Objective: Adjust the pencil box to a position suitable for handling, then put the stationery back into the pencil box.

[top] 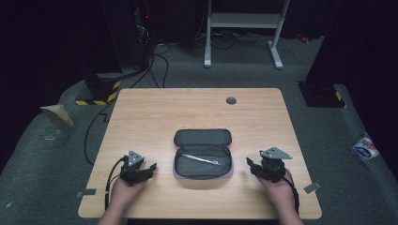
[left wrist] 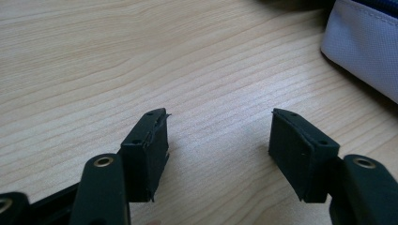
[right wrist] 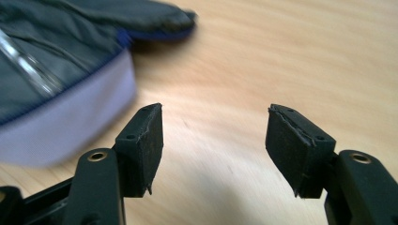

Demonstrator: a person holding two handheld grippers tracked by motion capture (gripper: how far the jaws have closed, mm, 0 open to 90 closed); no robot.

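An open grey zip case (top: 203, 153) lies in the middle of the wooden table (top: 155, 112), lid flipped back, with a clear pen (top: 201, 159) lying inside it. My left gripper (top: 151, 169) rests on the table left of the case, jaws open with bare wood between them (left wrist: 218, 133); the case's pale edge (left wrist: 366, 47) shows at the upper right there. My right gripper (top: 250, 166) sits right of the case, jaws open and empty (right wrist: 215, 129). In the right gripper view the case (right wrist: 56, 89) and the pen (right wrist: 28, 65) lie at the upper left.
A round grey cable hole (top: 231, 100) sits near the table's far edge. Black cables trail from both grippers toward the table's near edge. On the floor beyond stand a white metal frame (top: 244, 28) and dark equipment (top: 117, 42).
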